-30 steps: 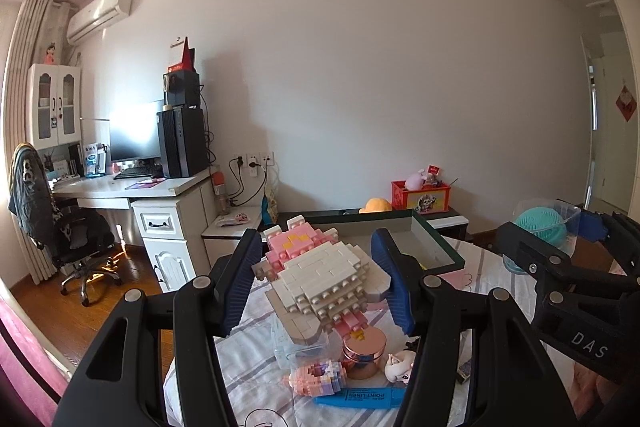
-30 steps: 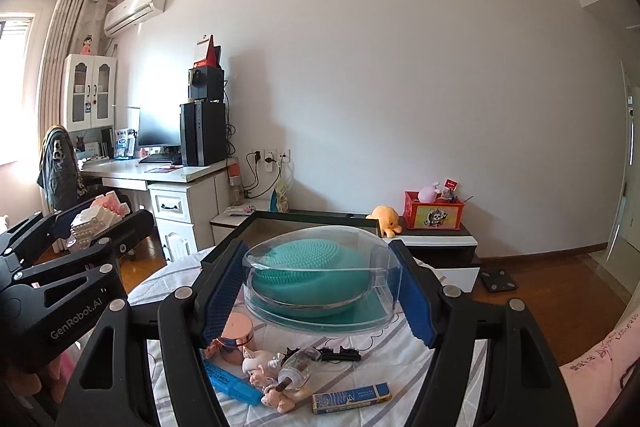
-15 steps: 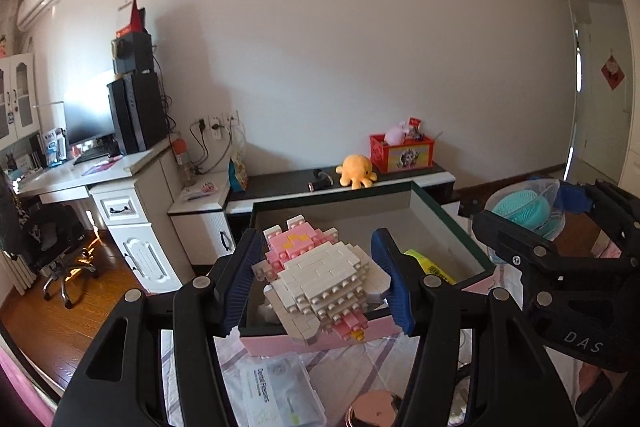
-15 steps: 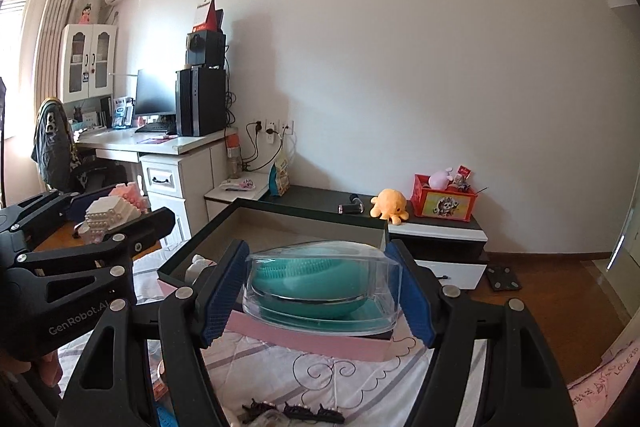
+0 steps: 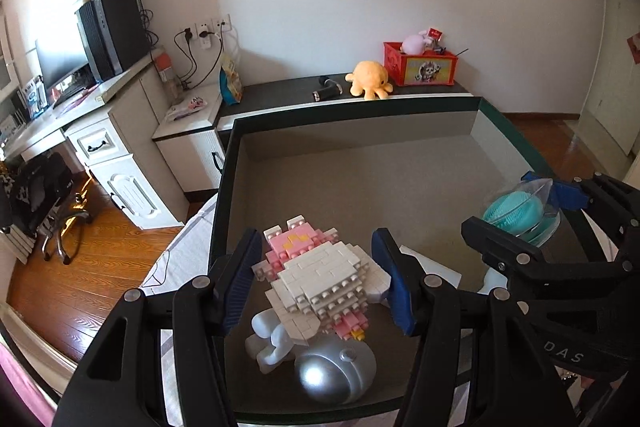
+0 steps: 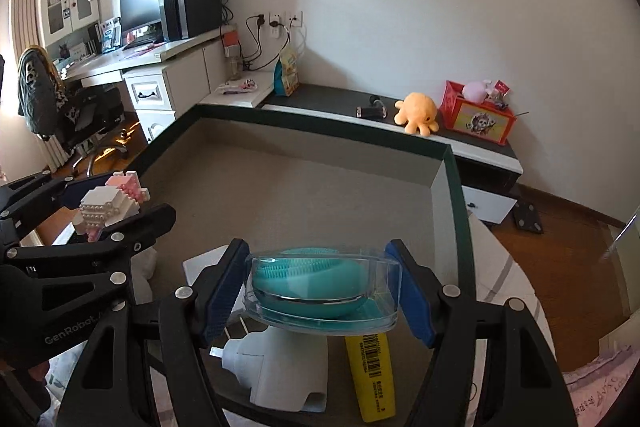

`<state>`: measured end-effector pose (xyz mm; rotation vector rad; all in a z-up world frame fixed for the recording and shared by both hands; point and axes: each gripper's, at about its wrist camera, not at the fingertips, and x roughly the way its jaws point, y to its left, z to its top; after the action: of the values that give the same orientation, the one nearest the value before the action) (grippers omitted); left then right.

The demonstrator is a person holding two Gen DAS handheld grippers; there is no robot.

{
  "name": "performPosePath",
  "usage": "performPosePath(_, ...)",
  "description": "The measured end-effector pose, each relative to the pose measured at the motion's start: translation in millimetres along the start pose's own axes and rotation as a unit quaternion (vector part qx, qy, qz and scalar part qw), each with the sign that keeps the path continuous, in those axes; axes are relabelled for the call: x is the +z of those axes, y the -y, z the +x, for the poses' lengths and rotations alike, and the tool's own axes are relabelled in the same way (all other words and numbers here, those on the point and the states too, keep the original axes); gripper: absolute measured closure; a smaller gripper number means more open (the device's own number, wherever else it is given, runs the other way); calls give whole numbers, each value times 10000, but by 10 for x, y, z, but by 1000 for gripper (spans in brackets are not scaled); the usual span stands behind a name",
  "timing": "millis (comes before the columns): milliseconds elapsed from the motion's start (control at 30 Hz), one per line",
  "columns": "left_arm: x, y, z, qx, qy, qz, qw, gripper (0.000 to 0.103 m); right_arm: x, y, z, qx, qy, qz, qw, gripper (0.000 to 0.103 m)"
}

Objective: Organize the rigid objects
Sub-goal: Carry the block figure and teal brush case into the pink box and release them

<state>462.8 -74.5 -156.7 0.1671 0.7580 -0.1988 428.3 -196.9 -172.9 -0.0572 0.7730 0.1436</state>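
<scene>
My left gripper (image 5: 320,281) is shut on a pink and white brick figure (image 5: 324,277), held over the near left part of a large dark-rimmed box (image 5: 348,117). My right gripper (image 6: 322,293) is shut on a clear case with a teal brush (image 6: 324,289) inside, held over the box's near right part (image 6: 450,187). Each gripper shows in the other's view: the right one (image 5: 532,223) with the teal case, the left one (image 6: 100,215) with the figure.
In the box lie a silver round object (image 5: 336,373), a white figure (image 5: 268,343), a white device (image 6: 280,367), a yellow tube (image 6: 370,371) and a white flat box (image 6: 200,263). Behind stand a low cabinet with an orange plush (image 6: 418,113) and a desk (image 6: 160,67).
Both grippers moved forward from above the cluttered tablecloth to over the box and tilted down, each still holding its object. The box floor and its contents now fill the views.
</scene>
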Motion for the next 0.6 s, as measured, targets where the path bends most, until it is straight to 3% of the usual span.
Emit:
performPosePath(133,-9,-59,-5,180,-25,-209,9996,16,-19,28,-54,-67,44,80,9999,26)
performPosePath(267,-61,-165,-360,80,285,-418,9987,10,7,72,-391,-110,441,171,9988,21)
performPosePath(400,-158,-137,-997,419,1003,-253,9938,2,-11,56,-959,-101,1005,293,9944,16)
performPosePath(500,-335,-79,-1576,694,1681,-158,9832,0,-139,-32,-1493,-92,1531,306,9877,0)
performPosePath(600,-576,-11,-2108,978,2233,-170,9697,0,-340,-165,-1995,-223,2029,298,9785,0)
